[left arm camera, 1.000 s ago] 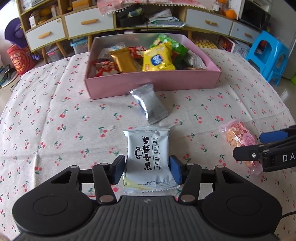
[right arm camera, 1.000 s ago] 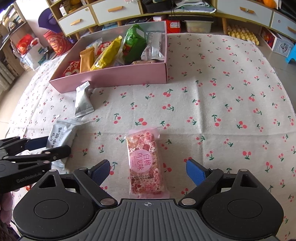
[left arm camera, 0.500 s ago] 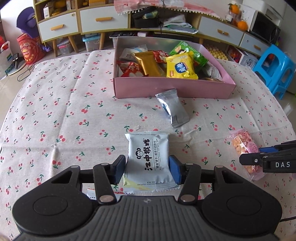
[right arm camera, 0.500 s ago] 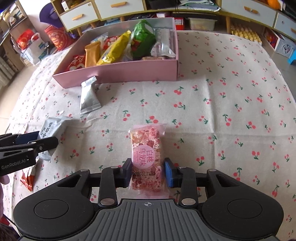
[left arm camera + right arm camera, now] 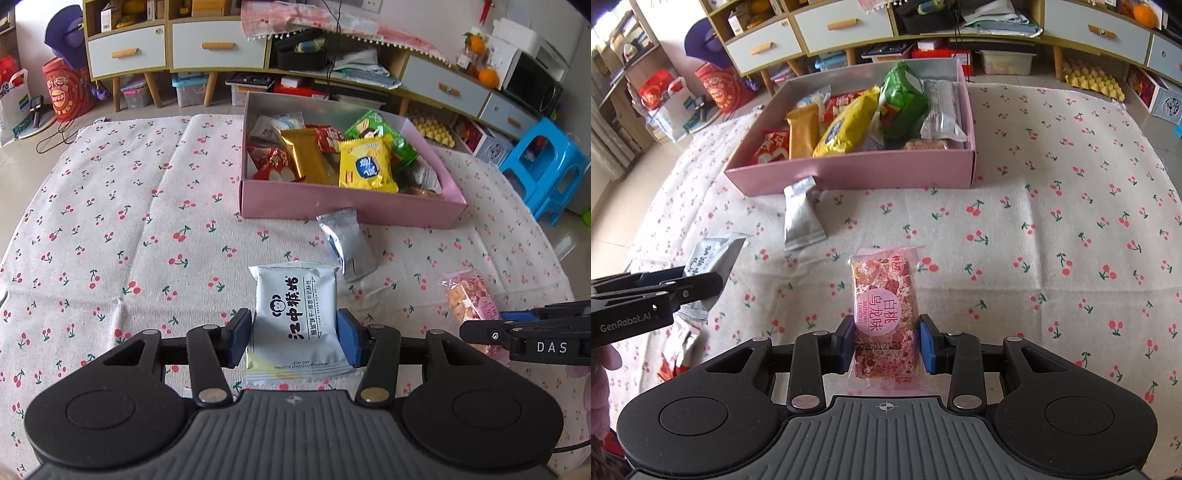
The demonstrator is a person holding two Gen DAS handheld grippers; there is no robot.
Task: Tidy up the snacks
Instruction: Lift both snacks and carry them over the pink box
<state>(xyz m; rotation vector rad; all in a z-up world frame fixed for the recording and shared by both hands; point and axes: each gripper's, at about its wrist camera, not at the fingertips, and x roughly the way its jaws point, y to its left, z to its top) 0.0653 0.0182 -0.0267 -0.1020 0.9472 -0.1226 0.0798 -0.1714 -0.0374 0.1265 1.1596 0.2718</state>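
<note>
Both tongs were loaded. Left tongs (image 5: 294, 339) were clamped on the pale-blue biscuit packet (image 5: 295, 317), right tongs (image 5: 886, 344) on the pink peach-oolong bar (image 5: 883, 314). Each pack's long axis ran straight ahead along the fingers.

The pink box (image 5: 347, 205) lay ahead in both views: upper centre-right in the left wrist view, upper centre-left in the right wrist view. Neither hand was clearly nearer.

A silver packet (image 5: 347, 245) lay on the cherry-print worktop (image 5: 147, 229) just before the box's front wall, in the left tongs' likely path.

Whether either pack had cleared the cloth could not be told. Free space in the box was hard to judge, as the snacks were piled up.
</note>
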